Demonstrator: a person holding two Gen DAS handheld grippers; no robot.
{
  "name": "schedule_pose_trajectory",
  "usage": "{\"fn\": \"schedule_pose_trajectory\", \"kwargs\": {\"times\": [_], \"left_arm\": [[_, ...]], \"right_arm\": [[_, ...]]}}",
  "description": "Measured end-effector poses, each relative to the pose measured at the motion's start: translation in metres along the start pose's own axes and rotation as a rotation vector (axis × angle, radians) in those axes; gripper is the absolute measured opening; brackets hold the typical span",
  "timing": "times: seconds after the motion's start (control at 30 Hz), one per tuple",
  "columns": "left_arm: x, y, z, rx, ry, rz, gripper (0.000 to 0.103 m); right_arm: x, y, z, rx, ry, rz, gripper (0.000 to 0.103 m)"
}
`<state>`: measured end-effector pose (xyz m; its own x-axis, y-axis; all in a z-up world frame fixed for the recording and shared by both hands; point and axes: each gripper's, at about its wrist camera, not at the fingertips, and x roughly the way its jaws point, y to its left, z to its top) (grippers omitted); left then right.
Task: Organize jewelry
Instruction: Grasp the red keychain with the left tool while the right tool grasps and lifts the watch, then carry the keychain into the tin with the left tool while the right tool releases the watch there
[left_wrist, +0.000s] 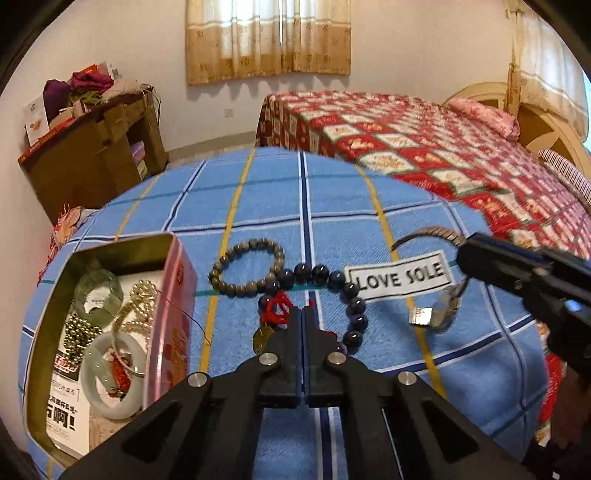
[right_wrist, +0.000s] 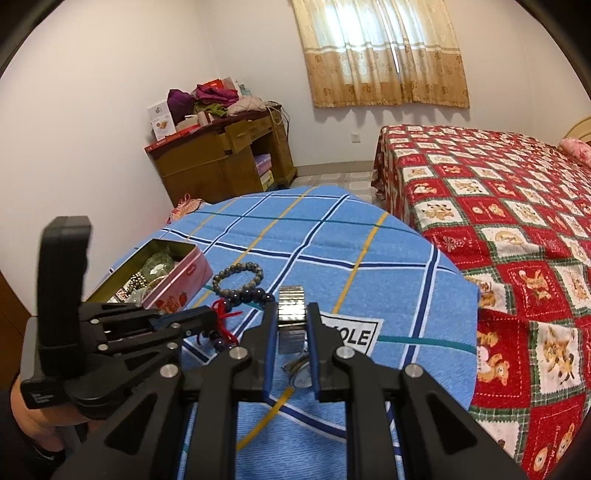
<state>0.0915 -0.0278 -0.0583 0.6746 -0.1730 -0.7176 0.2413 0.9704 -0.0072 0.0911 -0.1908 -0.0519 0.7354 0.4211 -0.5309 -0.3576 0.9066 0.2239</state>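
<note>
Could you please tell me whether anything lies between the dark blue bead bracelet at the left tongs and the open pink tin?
Nothing visible does: the dark blue bead bracelet with red tassel has only bare blue checked cloth between it and the pink tin; the grey-brown bead bracelet lies farther back.

Tin left of two bracelets, watch right, all on cloth

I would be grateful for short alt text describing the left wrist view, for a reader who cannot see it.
The left gripper, fingers shut, rests at the red cord of a dark bead bracelet on a blue checked cloth. An open pink tin of jewelry sits to the left, a brown bead bracelet beyond, and the right gripper holds a metal watch at right.
</note>
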Motion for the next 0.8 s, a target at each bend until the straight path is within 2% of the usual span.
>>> {"fn": "schedule_pose_trajectory", "kwargs": {"times": [0.4, 0.8], "left_arm": [[-0.073, 0.041, 0.013, -0.087, -0.152, -0.03, 0.0], [-0.101, 0.084, 0.0, -0.139, -0.191, 0.049, 0.0]], "right_arm": [[-0.015, 0.023, 0.012, -0.033, -0.038, 0.051, 0.017], [-0.012, 0.059, 0.024, -0.059, -0.034, 0.167, 0.017]]}}
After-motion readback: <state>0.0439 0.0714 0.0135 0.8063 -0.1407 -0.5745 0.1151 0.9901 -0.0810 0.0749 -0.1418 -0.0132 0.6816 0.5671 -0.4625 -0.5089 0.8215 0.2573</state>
